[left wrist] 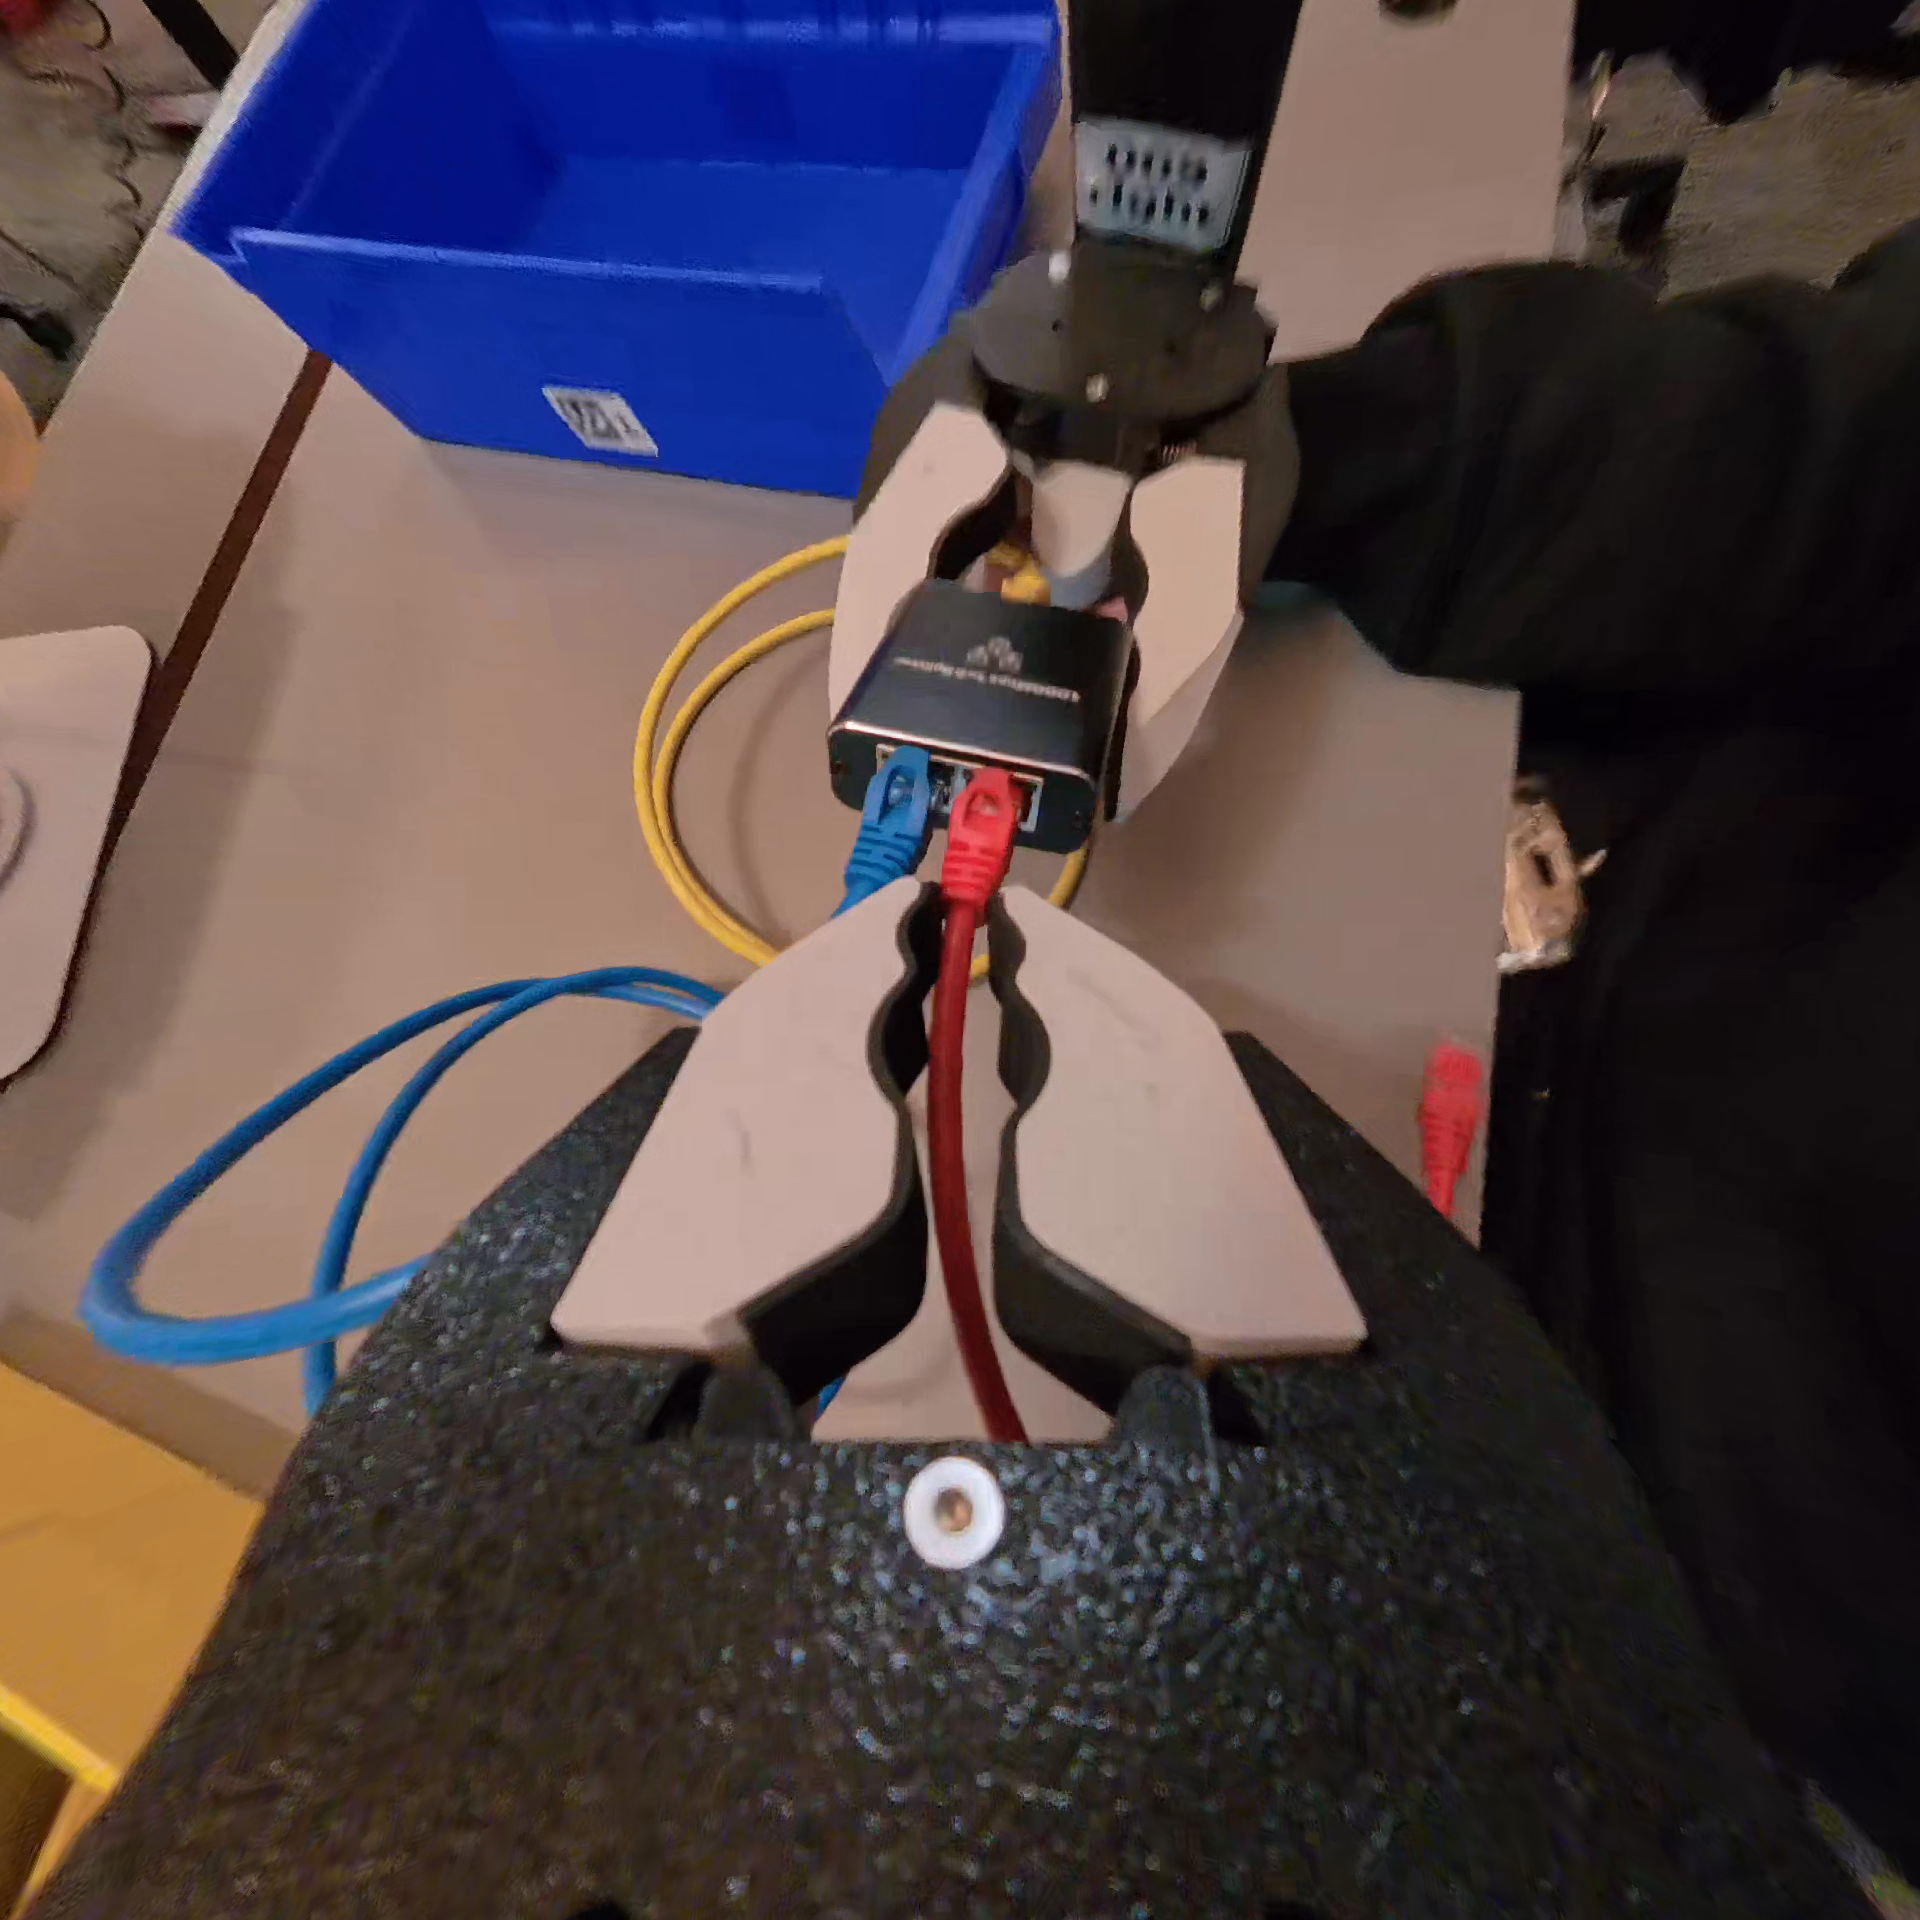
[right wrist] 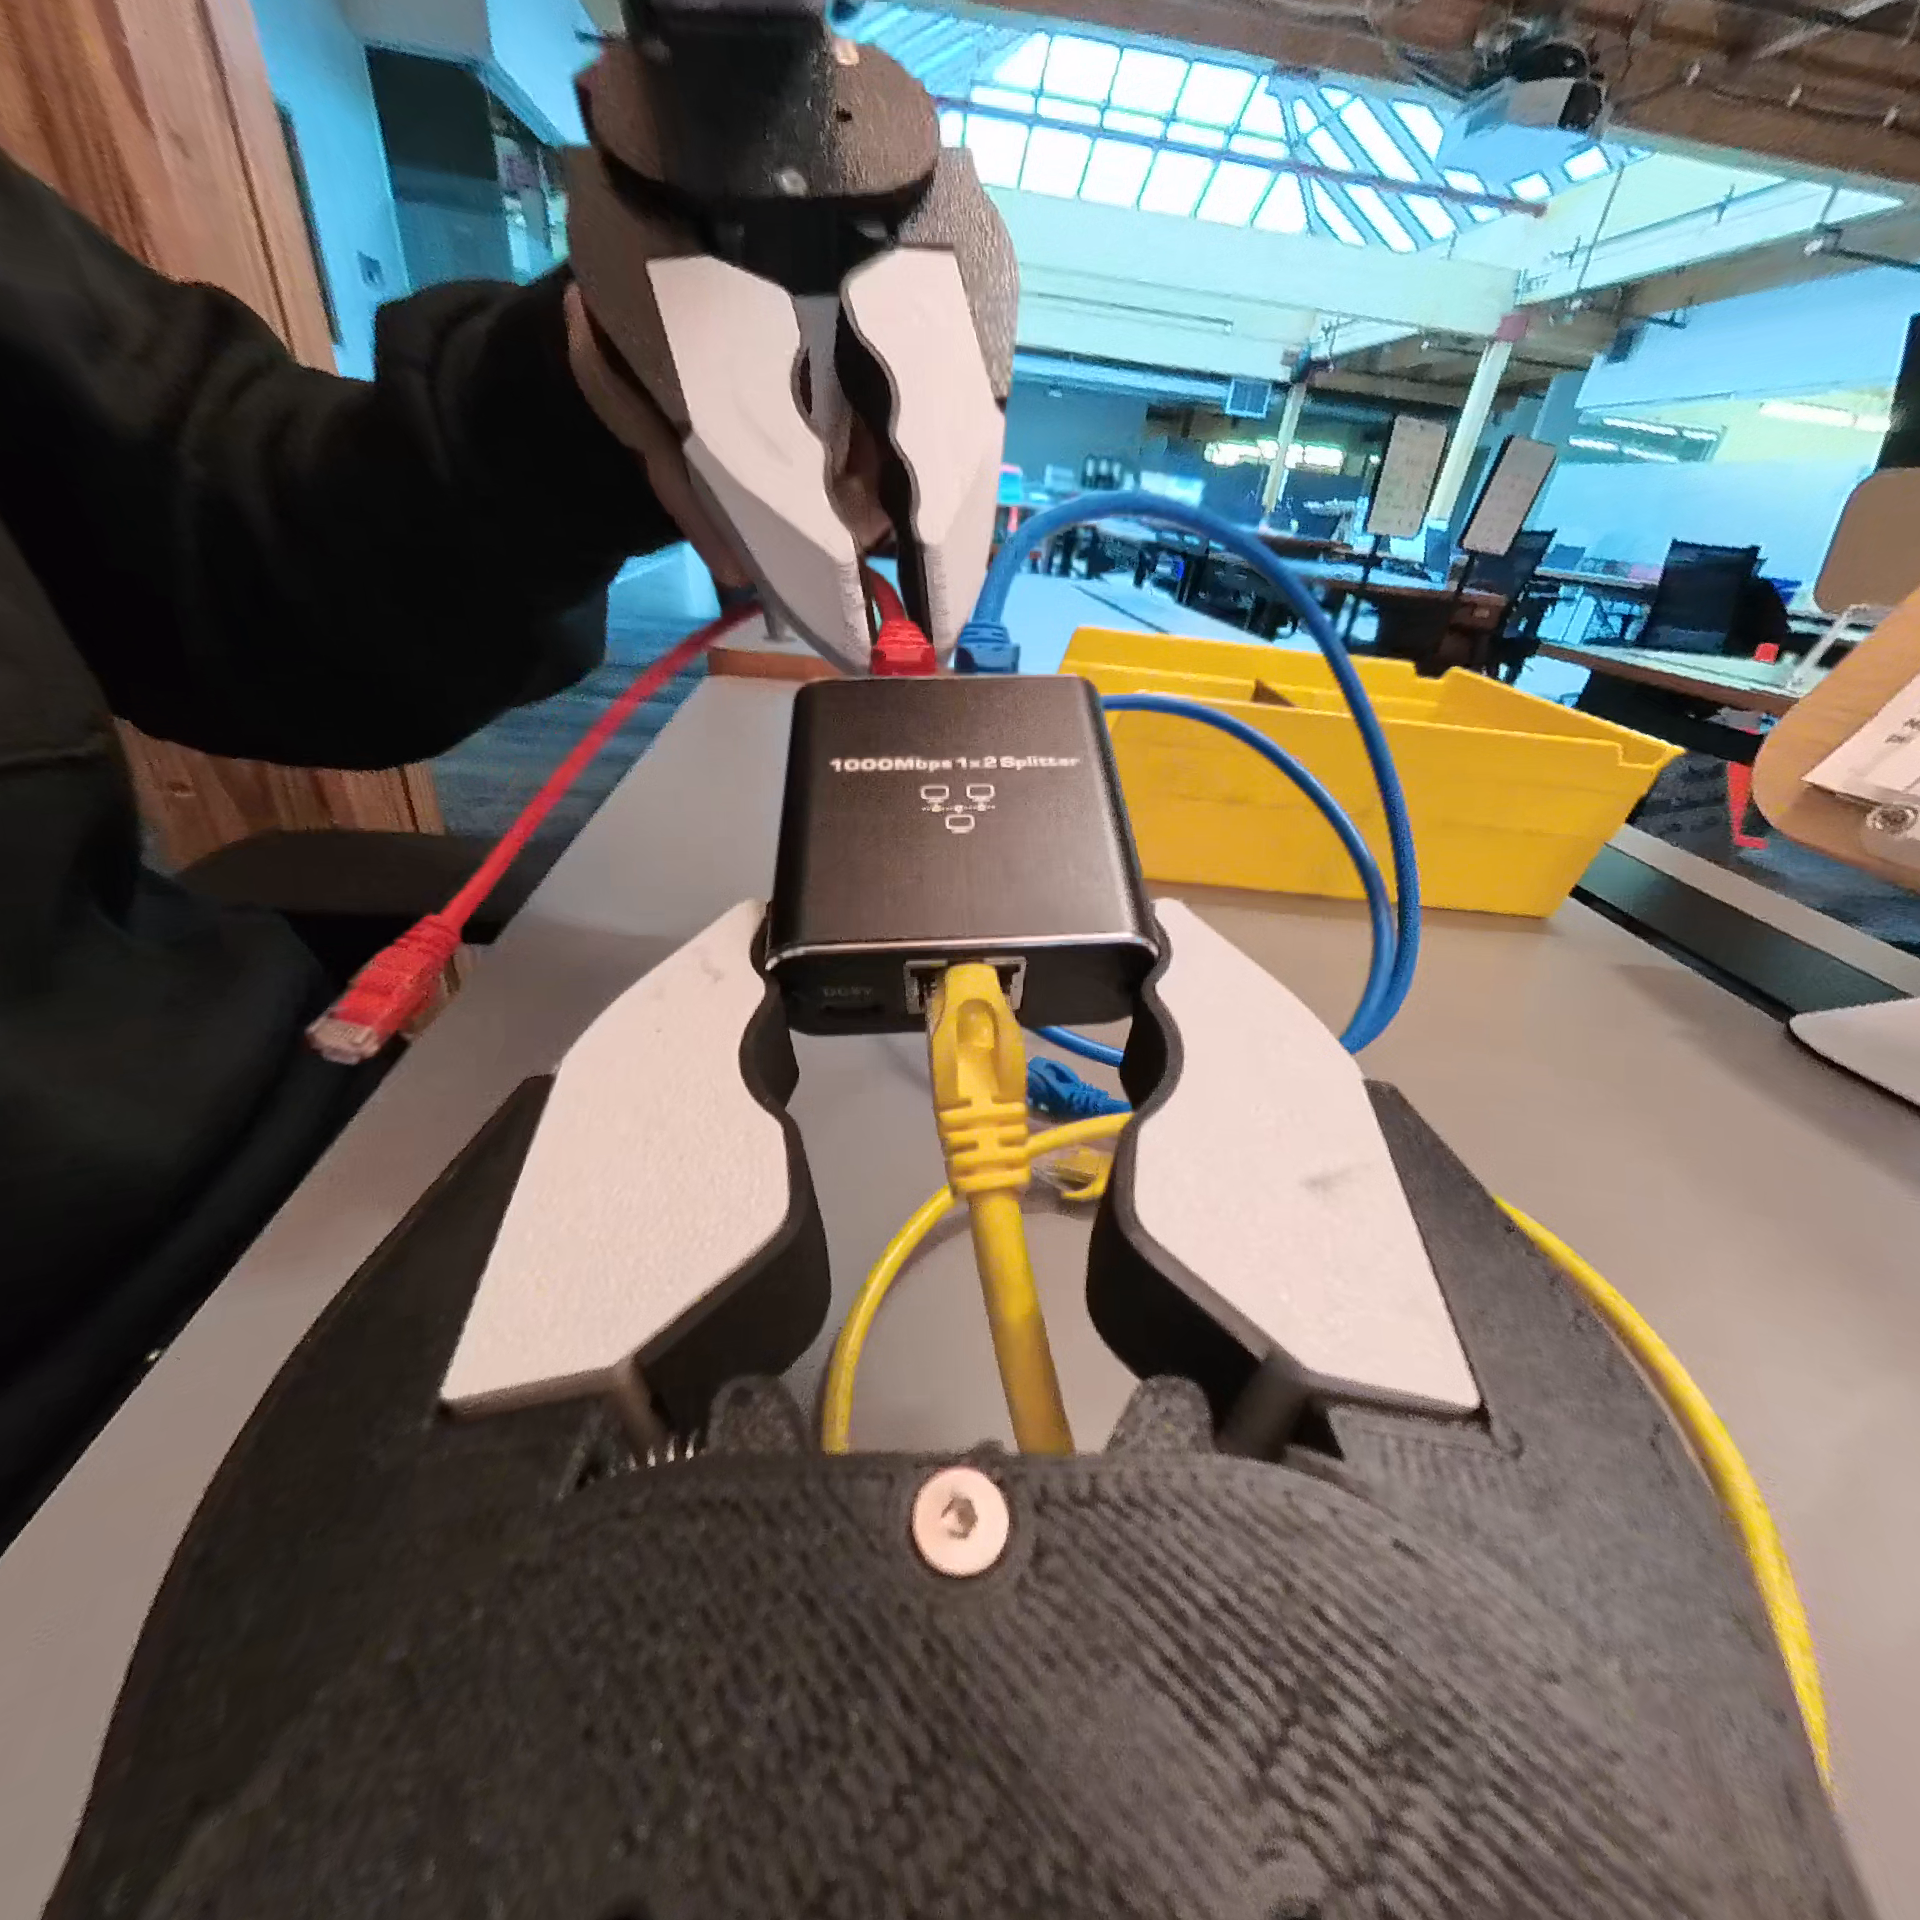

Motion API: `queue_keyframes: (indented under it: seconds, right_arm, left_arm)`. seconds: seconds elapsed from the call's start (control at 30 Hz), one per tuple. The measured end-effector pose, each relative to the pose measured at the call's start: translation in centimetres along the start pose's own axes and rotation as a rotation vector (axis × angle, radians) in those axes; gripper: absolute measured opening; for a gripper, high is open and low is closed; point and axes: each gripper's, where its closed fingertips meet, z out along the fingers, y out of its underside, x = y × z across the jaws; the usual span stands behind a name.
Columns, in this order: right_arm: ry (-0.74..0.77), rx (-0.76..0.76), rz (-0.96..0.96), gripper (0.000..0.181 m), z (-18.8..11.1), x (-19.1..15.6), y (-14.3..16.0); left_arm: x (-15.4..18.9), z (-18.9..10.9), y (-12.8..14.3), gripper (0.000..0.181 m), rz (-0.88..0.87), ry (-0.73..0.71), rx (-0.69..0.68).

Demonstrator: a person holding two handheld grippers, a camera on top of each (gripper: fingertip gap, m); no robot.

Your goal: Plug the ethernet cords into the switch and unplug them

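Blue cord [left wrist: 888, 805] plugged at 11 o'clock of left gripper [left wrist: 954, 906], fingers clenched on red cord [left wrist: 951, 1091] just behind its plug; switch [right wrist: 961, 821] grasped at 12 by right gripper [right wrist: 961, 940], yellow cord [right wrist: 977, 1081] plugged in

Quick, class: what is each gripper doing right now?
Left gripper: closed around the red cord, just behind its plug.
Right gripper: closed on the switch, holding its sides.
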Motion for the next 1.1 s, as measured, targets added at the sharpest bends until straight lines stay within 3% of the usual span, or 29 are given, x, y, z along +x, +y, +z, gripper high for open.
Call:
queue_keyframes:
  seconds: [0.07,0.13,0.23,0.33,0.47,0.6,0.7,0.9,1.03,1.1]
  right_arm:
    - [-0.001,-0.012,-0.022,0.062,0.3,-0.2,0.1]
    - [0.001,0.040,-0.024,0.062,0.4,-0.4,-0.5]
    - [0.051,-0.001,-0.056,0.062,0.6,0.1,0.0]
    - [0.105,0.042,-0.072,0.062,0.2,0.7,-1.7]
    - [0.151,0.124,-0.158,0.062,-0.8,0.9,-7.2]
    - [0.156,0.231,-0.259,0.062,-2.1,0.8,-14.6]
    - [0.170,0.326,-0.314,0.062,-4.4,1.7,-20.7]
    - [0.247,0.450,-0.415,0.061,-10.1,4.4,-30.5]
    - [0.310,0.515,-0.443,0.062,-13.4,6.2,-34.9]
    - [0.347,0.485,-0.459,0.062,-14.5,7.7,-35.6]
  left_arm:
    - [-0.2,0.0,0.7,0.008,0.061,-0.020,-0.046]
    - [0.2,-0.5,0.3,0.008,0.108,-0.022,0.014]
    - [0.2,-3.0,-2.0,0.021,0.096,-0.071,0.245]
    - [-1.8,-8.2,-3.2,0.033,0.008,-0.221,0.499]
    - [-4.9,-13.6,0.7,0.033,-0.152,-0.424,0.721]
    - [-5.7,-11.9,7.1,0.033,-0.317,-0.400,0.661]
    - [-5.4,-10.0,10.0,0.033,-0.376,-0.367,0.603]
    - [-4.8,-7.1,11.6,0.033,-0.385,-0.299,0.539]
    - [-5.0,-5.5,11.6,0.033,-0.398,-0.256,0.527]
    - [-5.0,-4.9,11.6,0.033,-0.406,-0.232,0.527]
